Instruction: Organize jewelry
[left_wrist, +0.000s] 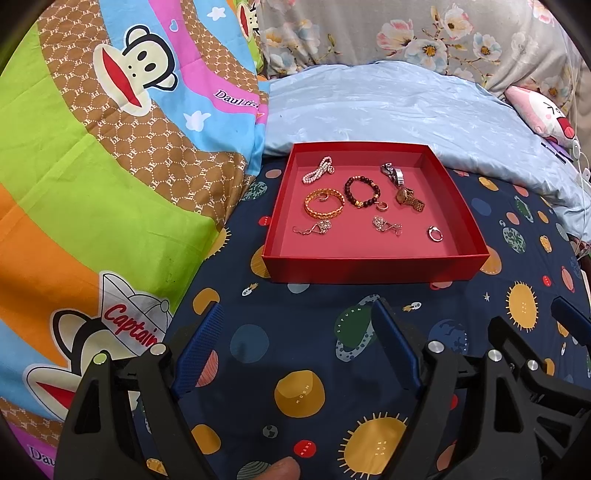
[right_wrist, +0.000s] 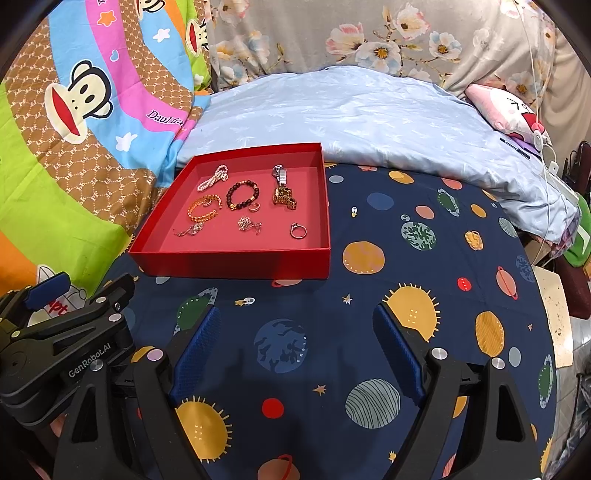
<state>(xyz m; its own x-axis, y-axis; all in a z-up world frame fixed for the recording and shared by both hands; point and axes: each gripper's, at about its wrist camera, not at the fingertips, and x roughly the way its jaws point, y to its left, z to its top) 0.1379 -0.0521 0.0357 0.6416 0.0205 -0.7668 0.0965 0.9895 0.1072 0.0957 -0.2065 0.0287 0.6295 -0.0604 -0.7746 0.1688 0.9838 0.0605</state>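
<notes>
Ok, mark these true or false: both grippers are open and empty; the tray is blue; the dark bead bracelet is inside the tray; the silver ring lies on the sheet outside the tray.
1. Both the left gripper and the right gripper are open and empty. True.
2. The tray is blue. False: it is red.
3. The dark bead bracelet is inside the tray. True.
4. The silver ring lies on the sheet outside the tray. False: it lies inside, near the front right corner.
</notes>
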